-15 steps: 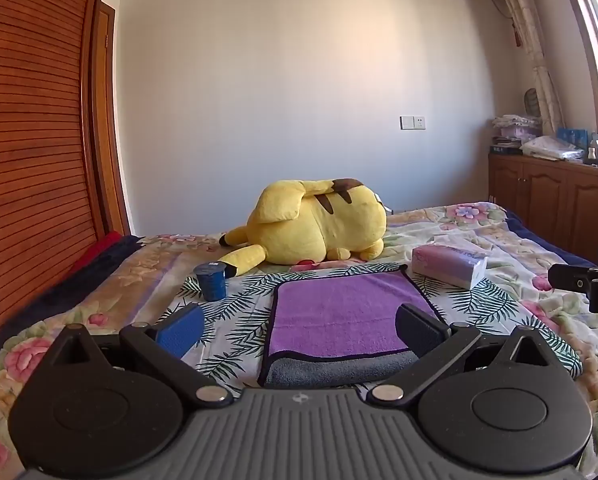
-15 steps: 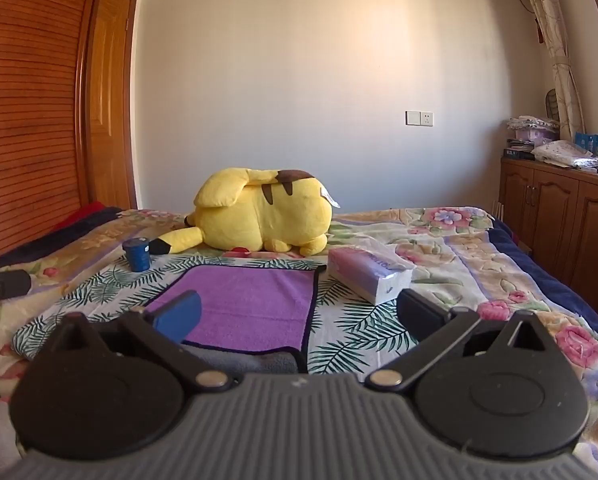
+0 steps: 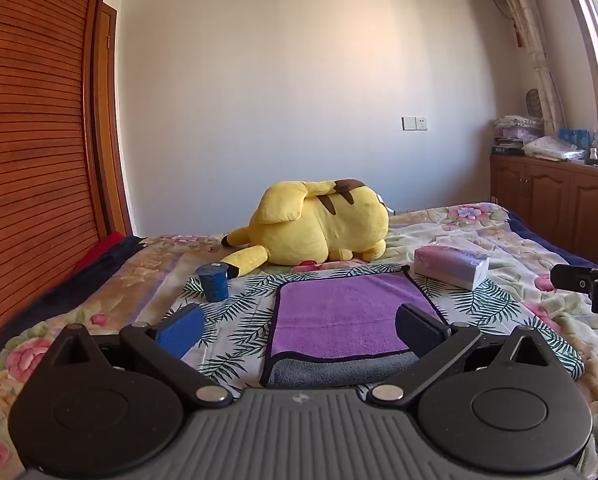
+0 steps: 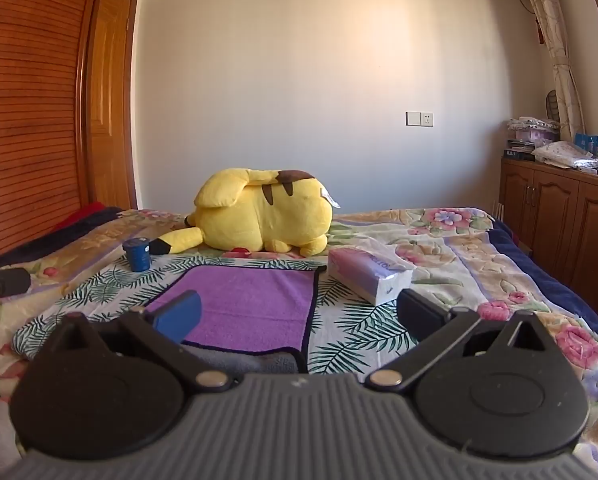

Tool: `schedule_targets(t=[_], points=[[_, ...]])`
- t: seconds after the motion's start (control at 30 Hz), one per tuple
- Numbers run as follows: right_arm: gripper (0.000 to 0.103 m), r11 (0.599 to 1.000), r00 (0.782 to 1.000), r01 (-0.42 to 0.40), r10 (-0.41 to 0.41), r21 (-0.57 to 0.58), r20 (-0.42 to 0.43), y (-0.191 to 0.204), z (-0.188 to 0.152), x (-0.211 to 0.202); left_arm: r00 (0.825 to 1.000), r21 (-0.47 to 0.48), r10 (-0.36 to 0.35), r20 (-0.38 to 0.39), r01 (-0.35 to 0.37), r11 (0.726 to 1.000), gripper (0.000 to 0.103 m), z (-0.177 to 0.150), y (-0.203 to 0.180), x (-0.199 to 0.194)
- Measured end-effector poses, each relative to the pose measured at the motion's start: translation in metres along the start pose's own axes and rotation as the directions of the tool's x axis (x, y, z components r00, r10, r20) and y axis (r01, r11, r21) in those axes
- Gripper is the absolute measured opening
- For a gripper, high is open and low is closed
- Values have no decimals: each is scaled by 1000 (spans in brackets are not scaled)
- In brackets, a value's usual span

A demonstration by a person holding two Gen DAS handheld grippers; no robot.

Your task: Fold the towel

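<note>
Towel [image 3: 347, 316] flat, both tongs [image 3: 299, 326] [image 4: 299, 318] spread

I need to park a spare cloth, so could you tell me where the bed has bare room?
Free: the floral bedspread right of the tissue box, and the leaf-print strip between the towel and that box. Crowded: behind the towel, with the yellow plush and blue cup.

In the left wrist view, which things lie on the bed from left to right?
Blue cup → yellow Pikachu plush → tissue pack → the right hand-held gripper at the frame's edge. The purple towel overlaps in front, so I leave it out.
</note>
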State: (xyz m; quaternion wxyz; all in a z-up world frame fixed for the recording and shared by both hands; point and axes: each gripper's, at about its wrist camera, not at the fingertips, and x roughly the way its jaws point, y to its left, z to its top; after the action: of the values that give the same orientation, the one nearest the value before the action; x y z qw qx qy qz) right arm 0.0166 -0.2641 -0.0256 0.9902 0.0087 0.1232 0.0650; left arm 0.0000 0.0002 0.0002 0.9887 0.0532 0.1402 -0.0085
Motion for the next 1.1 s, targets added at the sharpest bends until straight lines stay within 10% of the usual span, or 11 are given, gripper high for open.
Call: schedule_targets(t=[1.1], points=[[103,1000,1000,-1,1,2,0,2,1,0,1000,6,0,-2,0,1000,87,-2,4,4]])
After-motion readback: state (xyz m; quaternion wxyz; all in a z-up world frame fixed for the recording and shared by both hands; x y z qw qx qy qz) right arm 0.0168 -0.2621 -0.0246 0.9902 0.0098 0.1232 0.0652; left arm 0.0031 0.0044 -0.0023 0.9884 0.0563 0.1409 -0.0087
